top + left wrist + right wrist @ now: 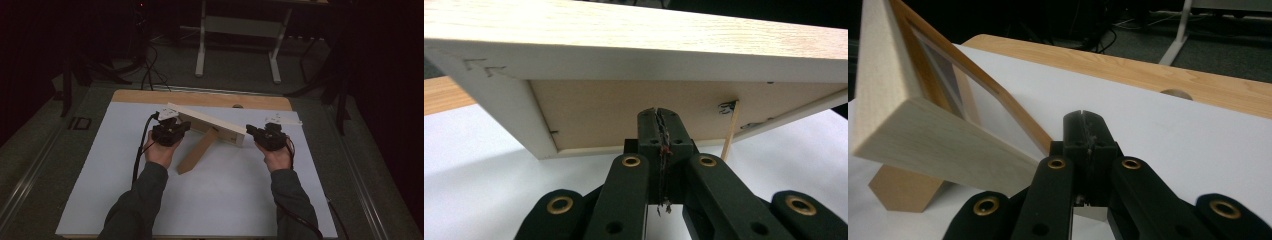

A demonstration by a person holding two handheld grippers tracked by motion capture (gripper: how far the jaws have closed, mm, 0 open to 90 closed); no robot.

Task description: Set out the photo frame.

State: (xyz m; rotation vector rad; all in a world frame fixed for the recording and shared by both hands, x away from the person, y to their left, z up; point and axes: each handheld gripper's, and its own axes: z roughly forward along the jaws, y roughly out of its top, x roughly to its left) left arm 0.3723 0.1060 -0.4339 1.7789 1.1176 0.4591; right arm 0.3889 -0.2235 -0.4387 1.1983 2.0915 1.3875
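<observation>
- Left gripper (176, 125), jaws together with nothing between them, sits at the picture frame's (210, 122) back, forearm angled inward.
- Right gripper (254, 133), jaws together, is beside the frame's other end.
- Frame stands tilted on its wooden stand (196, 151), mid-table.

Pale wooden picture frame (207, 122) sits tilted mid-sheet, propped on its brown cardboard back stand (197, 151); it blocks the straight lane between the left gripper (170, 131) and right gripper (267, 135). White sheet (225, 200) in front of it lies free; so do its side margins.
</observation>
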